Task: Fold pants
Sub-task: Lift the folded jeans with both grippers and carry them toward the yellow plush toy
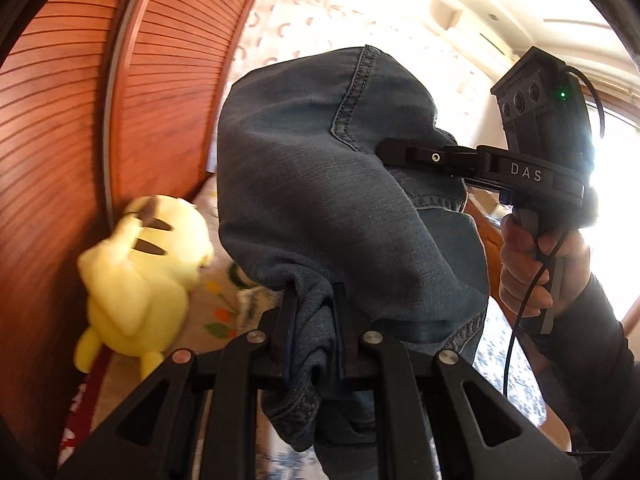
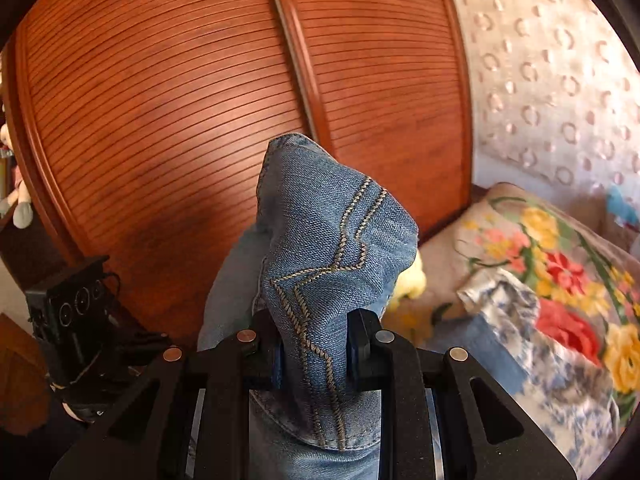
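While bunched denim pants (image 1: 320, 184) hang | left hand-held gripper (image 1: 316, 320), right hand-held gripper (image 2: 316, 344) clamp folds | fuzzy yellow plush (image 1: 136, 280), blurred

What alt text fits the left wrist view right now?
The left hand-held gripper clamps bunched blue jeans, while the right hand-held gripper pinches them higher up. A yellow plush toy lies left, by wooden slatted doors.

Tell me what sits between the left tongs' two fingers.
A bunched fold of the blue jeans, pinched by the left tongs; the left wrist view shows it.
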Demonstrator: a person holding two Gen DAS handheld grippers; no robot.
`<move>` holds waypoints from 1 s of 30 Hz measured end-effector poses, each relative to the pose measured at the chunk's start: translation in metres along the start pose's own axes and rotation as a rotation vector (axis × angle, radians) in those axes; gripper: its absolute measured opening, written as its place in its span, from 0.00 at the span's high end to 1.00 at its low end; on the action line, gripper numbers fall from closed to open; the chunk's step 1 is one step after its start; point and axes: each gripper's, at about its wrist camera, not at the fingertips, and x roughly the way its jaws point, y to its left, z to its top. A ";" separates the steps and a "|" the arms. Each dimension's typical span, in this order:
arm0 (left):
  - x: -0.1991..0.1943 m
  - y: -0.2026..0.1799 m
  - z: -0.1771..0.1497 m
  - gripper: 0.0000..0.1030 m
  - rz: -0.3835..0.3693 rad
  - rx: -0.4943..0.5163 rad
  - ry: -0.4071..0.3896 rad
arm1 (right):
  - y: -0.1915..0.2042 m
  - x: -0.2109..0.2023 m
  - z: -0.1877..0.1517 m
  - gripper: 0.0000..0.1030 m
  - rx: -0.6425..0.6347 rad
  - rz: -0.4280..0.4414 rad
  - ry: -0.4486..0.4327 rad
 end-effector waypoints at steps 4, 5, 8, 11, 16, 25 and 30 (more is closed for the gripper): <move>-0.012 0.015 0.016 0.89 0.046 -0.015 -0.027 | 0.004 0.020 0.017 0.80 -0.001 0.065 -0.010; -0.012 0.017 0.020 0.89 0.062 -0.012 -0.032 | 0.004 0.023 0.021 0.80 -0.007 0.088 -0.025; -0.008 0.014 0.026 0.89 0.099 0.008 -0.024 | -0.012 0.028 0.020 0.80 0.029 0.129 -0.066; 0.030 0.017 0.025 0.89 0.098 0.010 0.046 | -0.046 0.040 0.000 0.80 0.102 0.113 -0.066; 0.106 0.008 0.002 0.89 0.067 0.031 0.188 | -0.123 0.053 -0.058 0.80 0.262 0.010 -0.002; 0.171 0.005 -0.020 0.82 0.064 0.060 0.293 | -0.195 0.037 -0.134 0.70 0.361 -0.116 0.066; 0.157 -0.004 -0.019 0.76 0.078 0.066 0.254 | -0.208 0.017 -0.145 0.49 0.375 -0.102 0.076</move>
